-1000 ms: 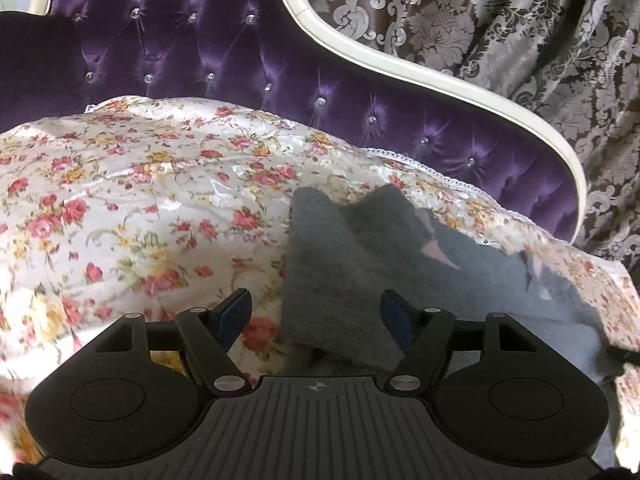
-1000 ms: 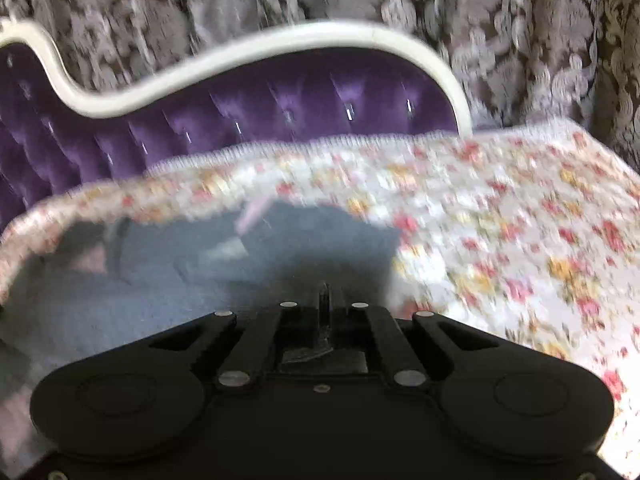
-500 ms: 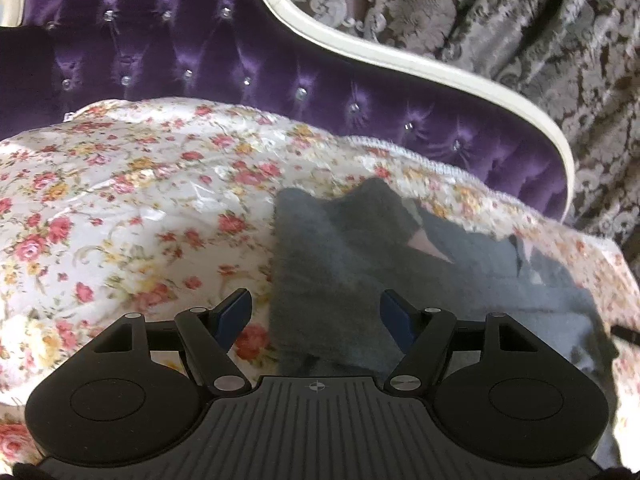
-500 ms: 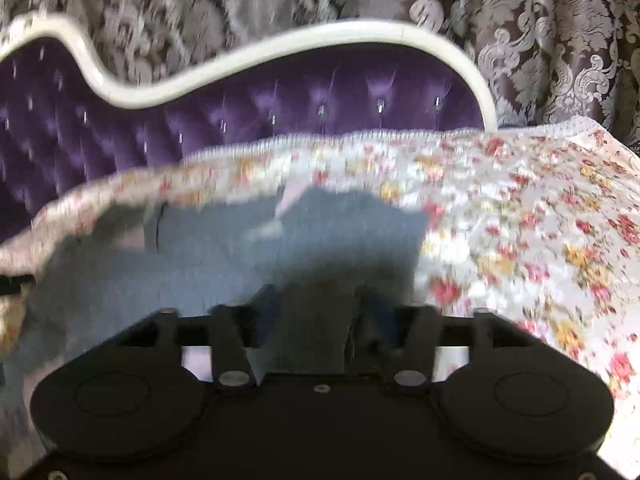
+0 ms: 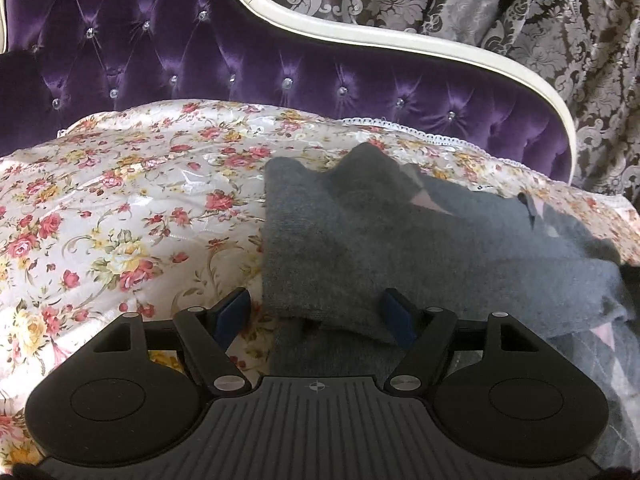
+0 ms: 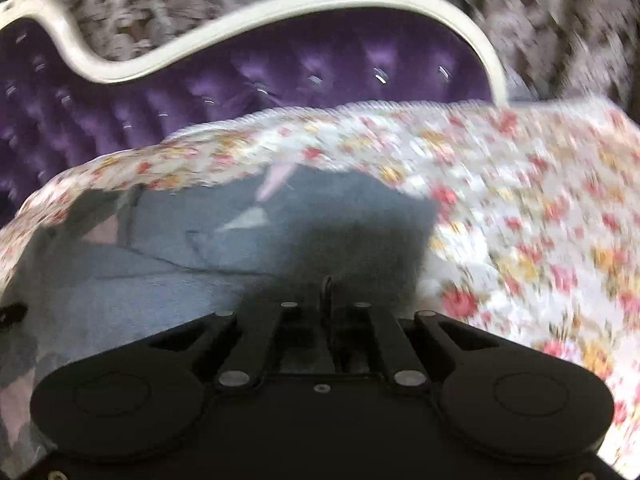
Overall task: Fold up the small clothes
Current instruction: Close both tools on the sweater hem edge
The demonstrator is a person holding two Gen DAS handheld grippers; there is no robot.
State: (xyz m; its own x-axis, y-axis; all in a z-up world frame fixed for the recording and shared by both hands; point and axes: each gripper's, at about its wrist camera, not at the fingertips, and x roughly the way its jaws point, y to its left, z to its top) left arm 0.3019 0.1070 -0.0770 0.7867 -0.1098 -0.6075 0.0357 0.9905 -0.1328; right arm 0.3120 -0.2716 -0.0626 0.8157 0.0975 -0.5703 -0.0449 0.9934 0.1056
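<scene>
A grey knitted garment (image 5: pixel 400 240) with pale pink patches lies on the floral bedcover (image 5: pixel 120 220), spread out toward the right. My left gripper (image 5: pixel 314 312) is open just above the garment's near left folded edge. Its blue pads (image 5: pixel 232 312) straddle that edge, and the left pad is clear of the cloth. In the blurred right wrist view the same garment (image 6: pixel 240 248) fills the lower left. My right gripper (image 6: pixel 328 288) has its fingers together at the garment's near right corner, pinching the cloth there.
A purple tufted headboard (image 5: pixel 200 60) with a cream curved frame rises behind the bed. A patterned brown and silver curtain (image 5: pixel 520 8) hangs beyond it. The floral cover (image 6: pixel 520 220) stretches to the right of the garment.
The right gripper opened over the garment's corner half a second ago and has closed again. The left gripper has come lower and nearer to the garment's edge, still open.
</scene>
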